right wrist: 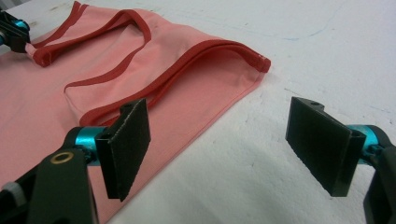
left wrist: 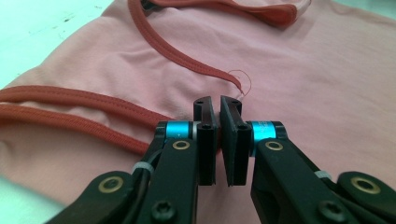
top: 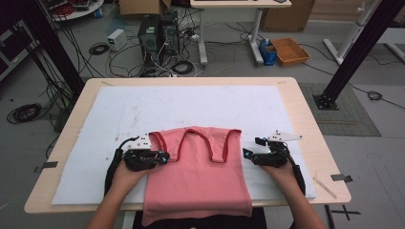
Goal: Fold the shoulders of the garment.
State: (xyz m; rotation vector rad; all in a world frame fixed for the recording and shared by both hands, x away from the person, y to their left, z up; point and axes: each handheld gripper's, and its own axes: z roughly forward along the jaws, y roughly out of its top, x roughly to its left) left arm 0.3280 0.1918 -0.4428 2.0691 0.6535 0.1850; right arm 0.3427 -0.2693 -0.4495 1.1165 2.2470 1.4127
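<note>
White mat (top: 119,114) w/ pink top (top: 198,181).

Probably a lab; computer towers (top: 157,31) and tangled cables (top: 167,64) crowd the floor.

Soft even light, dim room edges

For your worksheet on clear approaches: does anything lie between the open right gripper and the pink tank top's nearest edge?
Nothing visible does. Bare white mat separates the right gripper from the pink tank top; one jaw is already over its edge.
</note>
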